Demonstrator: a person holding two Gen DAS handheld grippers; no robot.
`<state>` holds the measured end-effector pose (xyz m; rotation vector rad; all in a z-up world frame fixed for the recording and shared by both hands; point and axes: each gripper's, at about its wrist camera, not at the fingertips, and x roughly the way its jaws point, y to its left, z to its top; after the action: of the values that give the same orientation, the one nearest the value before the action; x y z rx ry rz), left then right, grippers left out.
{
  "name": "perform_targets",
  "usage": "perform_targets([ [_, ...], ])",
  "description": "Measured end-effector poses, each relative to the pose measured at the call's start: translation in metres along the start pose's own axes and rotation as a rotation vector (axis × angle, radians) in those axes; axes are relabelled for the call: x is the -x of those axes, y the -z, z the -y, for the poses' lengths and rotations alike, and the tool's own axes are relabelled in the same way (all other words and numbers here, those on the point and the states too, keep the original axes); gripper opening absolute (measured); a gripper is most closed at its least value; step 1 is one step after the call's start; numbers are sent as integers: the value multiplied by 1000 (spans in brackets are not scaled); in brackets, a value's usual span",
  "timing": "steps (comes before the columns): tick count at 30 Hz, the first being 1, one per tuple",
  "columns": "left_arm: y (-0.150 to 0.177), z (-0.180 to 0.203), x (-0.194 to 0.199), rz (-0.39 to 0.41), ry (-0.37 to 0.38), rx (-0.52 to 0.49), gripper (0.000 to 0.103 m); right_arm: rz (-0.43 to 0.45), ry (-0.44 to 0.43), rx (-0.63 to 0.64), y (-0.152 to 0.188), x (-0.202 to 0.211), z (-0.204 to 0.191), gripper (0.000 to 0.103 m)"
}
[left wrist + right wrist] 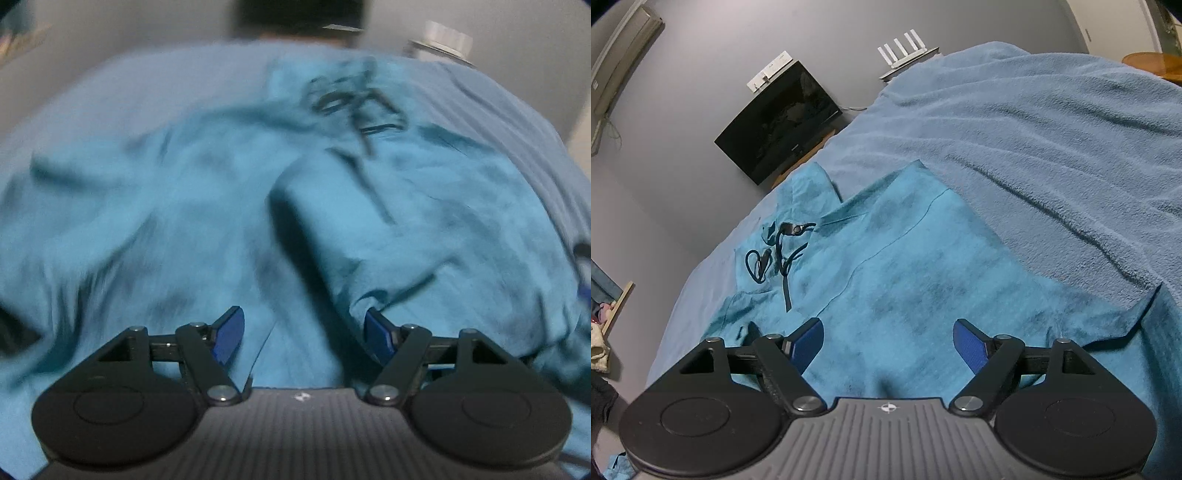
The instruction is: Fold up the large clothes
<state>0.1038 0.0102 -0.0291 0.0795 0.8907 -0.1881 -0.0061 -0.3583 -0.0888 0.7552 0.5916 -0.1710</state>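
Both sets of jaws stand apart with nothing between them: the left gripper [301,334] hangs close over the teal garment [207,229], the right gripper [888,343] a little higher over the same cloth [923,280]. The garment lies spread but rumpled on the bed, on top of a paler blue fleece blanket [1052,147], with a black drawstring [779,254] coiled near what looks like its neck or hood end. It seems a soft, limp, fairly thick knit: light enough to lift, likely to sag and drag on the fleece, not slippery, not fragile. A hem or seam edge, pinched through one or two layers, would probably give the surest hold; a raised fold [369,295] lies just ahead of the left jaws. No writing can be read: the left view is blurred, and the dark screen [779,122] and white router [905,51] beyond the bed show no legible marks.
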Motion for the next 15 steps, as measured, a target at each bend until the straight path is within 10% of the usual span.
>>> perform_targets([
  [5,1,66,-1,76,-18,-367,77,-8,5,3,0,-1,1,82],
  [9,3,104,-33,77,-171,-591,77,-17,9,5,1,-3,2,82],
  [15,-17,73,-30,109,-190,-424,46,-15,7,-4,2,-1,5,82],
])
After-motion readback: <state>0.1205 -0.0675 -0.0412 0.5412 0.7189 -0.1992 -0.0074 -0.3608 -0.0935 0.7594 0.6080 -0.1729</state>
